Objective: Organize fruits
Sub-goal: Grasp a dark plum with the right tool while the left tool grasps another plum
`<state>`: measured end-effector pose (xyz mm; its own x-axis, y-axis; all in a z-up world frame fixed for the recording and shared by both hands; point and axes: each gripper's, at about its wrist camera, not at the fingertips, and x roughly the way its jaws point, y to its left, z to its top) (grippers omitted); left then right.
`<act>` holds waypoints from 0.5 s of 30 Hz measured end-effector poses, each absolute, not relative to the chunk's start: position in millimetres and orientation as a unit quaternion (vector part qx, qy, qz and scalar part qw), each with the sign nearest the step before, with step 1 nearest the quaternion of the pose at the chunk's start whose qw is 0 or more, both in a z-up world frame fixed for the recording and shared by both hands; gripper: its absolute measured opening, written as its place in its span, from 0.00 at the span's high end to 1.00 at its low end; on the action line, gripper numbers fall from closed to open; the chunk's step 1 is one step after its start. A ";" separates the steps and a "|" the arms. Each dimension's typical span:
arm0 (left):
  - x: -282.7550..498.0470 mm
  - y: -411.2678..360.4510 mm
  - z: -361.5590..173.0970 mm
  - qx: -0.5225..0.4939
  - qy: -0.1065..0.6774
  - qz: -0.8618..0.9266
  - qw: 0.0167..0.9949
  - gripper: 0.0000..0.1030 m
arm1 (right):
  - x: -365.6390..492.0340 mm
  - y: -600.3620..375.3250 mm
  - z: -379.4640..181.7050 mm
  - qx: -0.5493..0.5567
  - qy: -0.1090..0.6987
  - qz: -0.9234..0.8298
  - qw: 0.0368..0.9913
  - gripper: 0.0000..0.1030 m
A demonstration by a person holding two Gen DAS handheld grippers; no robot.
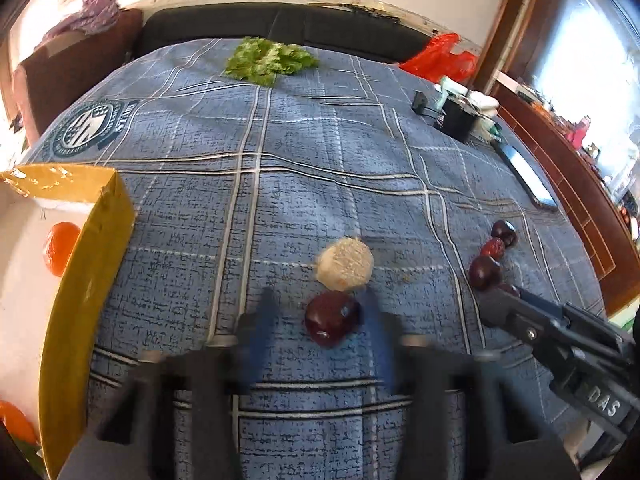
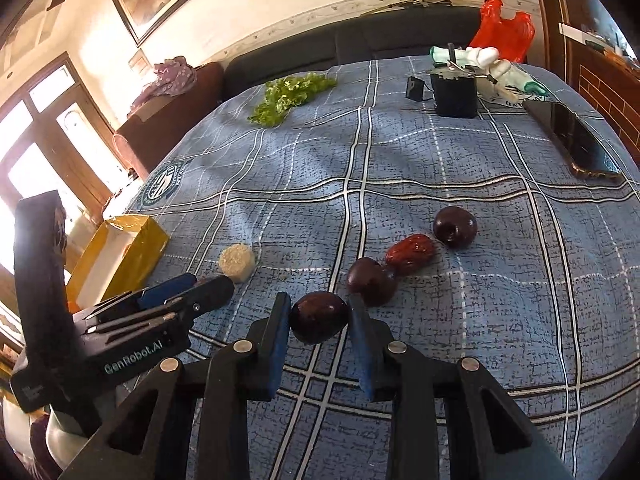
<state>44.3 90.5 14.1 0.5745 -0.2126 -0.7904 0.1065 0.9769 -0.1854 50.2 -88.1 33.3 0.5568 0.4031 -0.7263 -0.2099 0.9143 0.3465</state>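
Note:
Several dark plums and one red date lie on the blue checked cloth. In the left wrist view my left gripper (image 1: 320,322) is open, its blurred fingers on either side of a dark plum (image 1: 332,318), with a pale round slice (image 1: 345,265) just beyond it. In the right wrist view my right gripper (image 2: 320,312) has its blue pads against another dark plum (image 2: 319,316). Beyond it lie a plum (image 2: 370,280), the red date (image 2: 410,253) and a further plum (image 2: 455,226). The yellow box (image 1: 86,280) at the left holds oranges (image 1: 60,246).
Green leaves (image 1: 268,60) lie at the far side. A black box (image 2: 456,94), white gloves (image 2: 504,70), a phone (image 2: 580,142) and a red bag (image 2: 502,28) are at the far right. A dark sofa (image 2: 400,36) stands behind the table.

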 end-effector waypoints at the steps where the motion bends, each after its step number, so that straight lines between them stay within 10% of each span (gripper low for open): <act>1: 43.9 89.6 14.3 -0.059 0.451 -0.090 0.886 0.74 | 50.6 -88.7 33.0 0.111 0.436 0.173 0.876 0.70; 15: -64.8 172.3 98.2 -0.134 0.365 -0.010 0.921 0.74 | 29.0 -76.2 53.7 0.087 0.382 0.190 0.900 0.70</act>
<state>-64.8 172.3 98.2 0.7327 -0.1160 -0.6706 -0.0803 0.9638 -0.2544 29.0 -76.2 53.7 0.6353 0.4083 -0.6555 -0.2759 0.9128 0.3012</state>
